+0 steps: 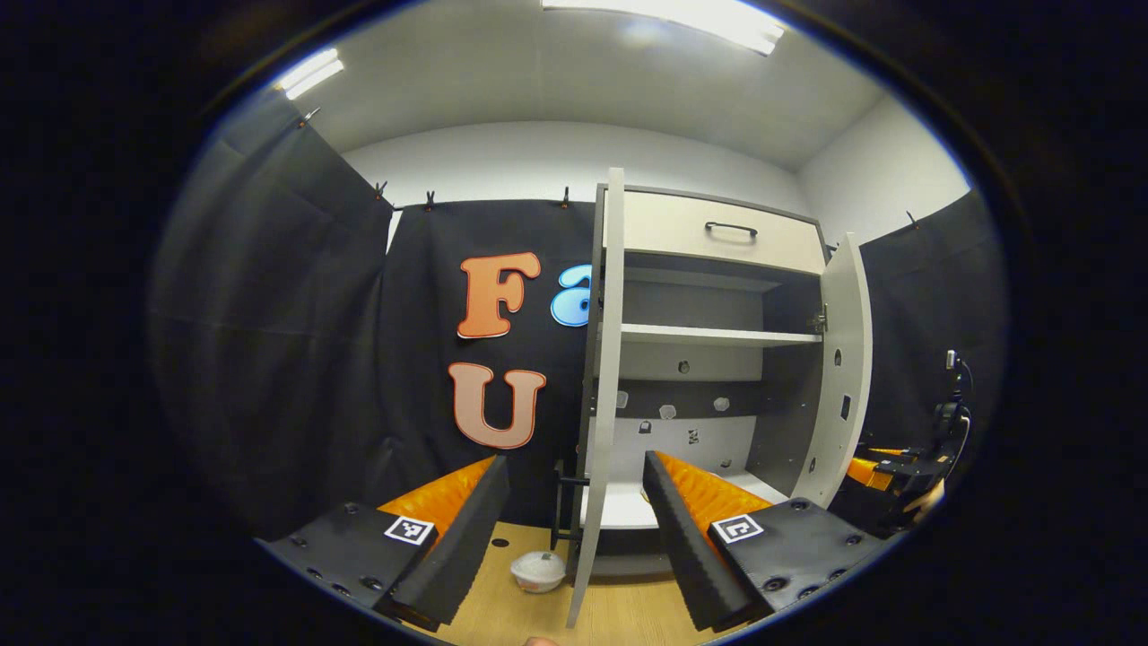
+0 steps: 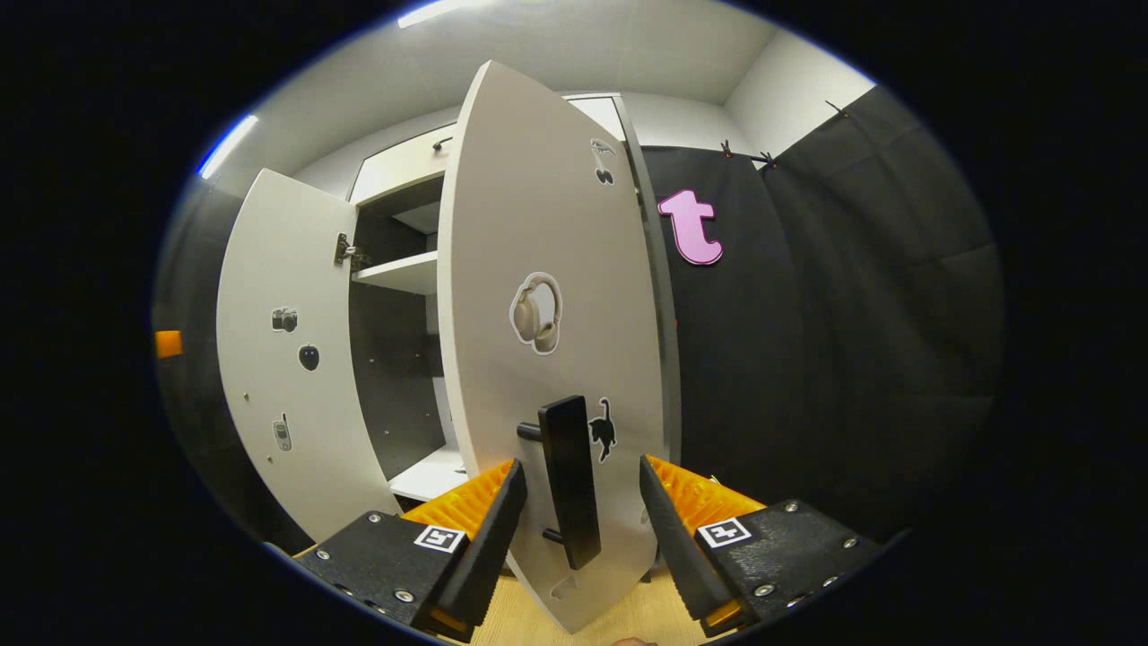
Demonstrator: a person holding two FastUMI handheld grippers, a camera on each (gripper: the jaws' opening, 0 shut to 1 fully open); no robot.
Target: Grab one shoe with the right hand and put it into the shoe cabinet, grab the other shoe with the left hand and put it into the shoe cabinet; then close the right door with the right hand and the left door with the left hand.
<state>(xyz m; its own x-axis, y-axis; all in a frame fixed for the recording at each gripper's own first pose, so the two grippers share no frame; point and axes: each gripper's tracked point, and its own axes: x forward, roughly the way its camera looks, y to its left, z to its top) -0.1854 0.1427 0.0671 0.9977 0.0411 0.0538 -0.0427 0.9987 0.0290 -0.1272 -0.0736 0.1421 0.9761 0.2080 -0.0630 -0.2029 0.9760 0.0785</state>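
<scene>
The shoe cabinet (image 1: 717, 341) stands against the booth wall with both doors swung out, its upper shelf (image 1: 717, 336) bare; the bottom board is partly hidden behind the left gripper's fingers, so whether the shoes already sit inside cannot be told, and only a small white object (image 1: 538, 571) lies on the wooden floor (image 1: 520, 619) by the left door's foot. In the right gripper view the right door (image 2: 547, 269) is the nearest thing, seen from its outer face with stickers on it, and the left door (image 2: 278, 359) hangs open beyond. The step in hand looks like closing the right door: the right gripper (image 2: 574, 502) has its fingers apart, 1 on each side of the black handle (image 2: 571, 480), with a gap showing on both sides. To do it well, the person should either close the fingers squarely on the bar or push with 1 finger flat on the panel, then follow the hinge's arc rather than shoving straight. The left gripper (image 1: 574, 520) is held with its fingers apart on nothing, the edge of the left door (image 1: 603, 395) between them, and should keep clear of the swing.
</scene>
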